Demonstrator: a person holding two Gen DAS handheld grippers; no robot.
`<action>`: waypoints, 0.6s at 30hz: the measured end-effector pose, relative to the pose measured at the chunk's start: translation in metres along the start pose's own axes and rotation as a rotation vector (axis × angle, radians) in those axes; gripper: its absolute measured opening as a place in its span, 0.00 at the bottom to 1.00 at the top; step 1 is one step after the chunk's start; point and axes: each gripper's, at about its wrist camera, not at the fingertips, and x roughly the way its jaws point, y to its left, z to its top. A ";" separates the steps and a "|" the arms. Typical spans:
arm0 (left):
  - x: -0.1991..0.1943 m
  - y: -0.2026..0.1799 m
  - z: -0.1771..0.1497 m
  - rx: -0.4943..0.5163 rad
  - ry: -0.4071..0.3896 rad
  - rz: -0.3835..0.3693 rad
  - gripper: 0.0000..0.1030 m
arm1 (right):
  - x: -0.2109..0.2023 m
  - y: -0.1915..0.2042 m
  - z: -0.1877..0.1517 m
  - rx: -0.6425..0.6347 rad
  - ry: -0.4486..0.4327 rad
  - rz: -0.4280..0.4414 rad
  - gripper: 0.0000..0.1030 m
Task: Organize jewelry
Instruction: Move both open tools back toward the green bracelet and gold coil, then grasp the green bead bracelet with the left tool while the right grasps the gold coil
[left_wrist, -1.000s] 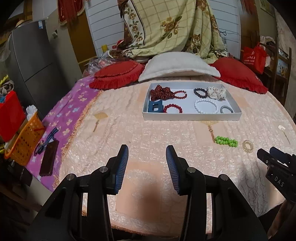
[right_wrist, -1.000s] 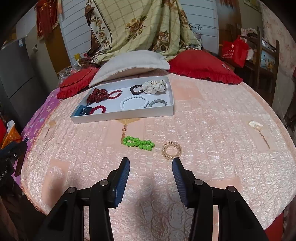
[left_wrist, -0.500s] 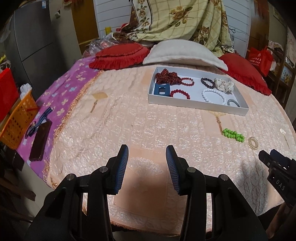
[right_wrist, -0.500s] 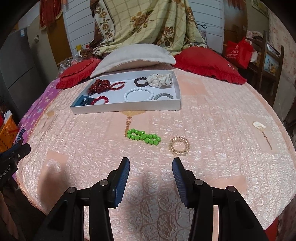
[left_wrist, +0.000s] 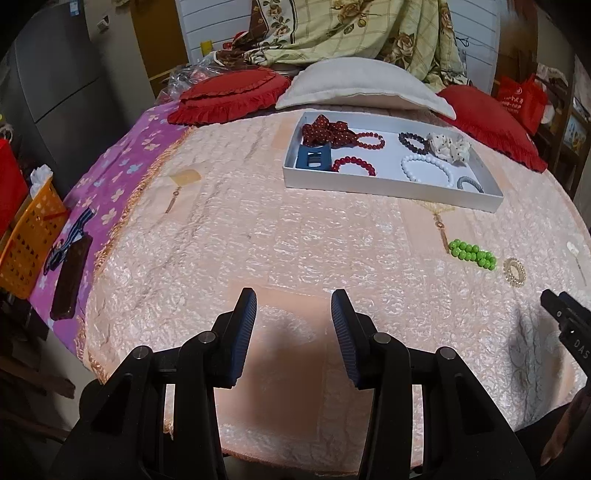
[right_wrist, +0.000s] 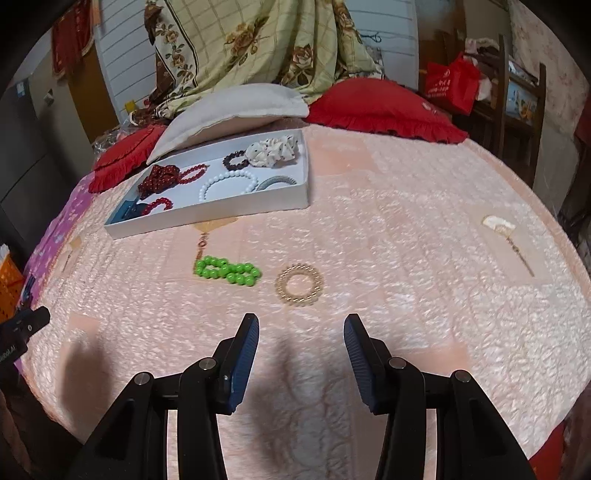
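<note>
Gold ring-shaped bracelet (right_wrist: 299, 284) sits at twelve o'clock; we lower our empty, half-open right gripper (right_wrist: 301, 332) straight over its rim.

Open bedspread (right_wrist: 388, 229) lies ahead of both grippers.
Nothing stands between the right gripper (right_wrist: 301, 334) and the green bead bracelet (right_wrist: 226, 272) or gold ring bracelet (right_wrist: 299, 284); beyond them the white tray (right_wrist: 207, 218) wall and the pillows (right_wrist: 236, 110) block the far side.
</note>
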 end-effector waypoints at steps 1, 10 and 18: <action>0.002 -0.001 0.000 0.003 0.003 0.002 0.40 | 0.001 -0.002 0.000 0.002 -0.004 -0.001 0.45; 0.025 -0.012 0.009 0.019 0.061 -0.012 0.40 | 0.015 -0.032 -0.003 0.066 0.004 0.022 0.45; 0.046 -0.043 0.040 0.076 0.074 -0.094 0.40 | 0.025 -0.042 -0.002 0.057 0.000 0.031 0.45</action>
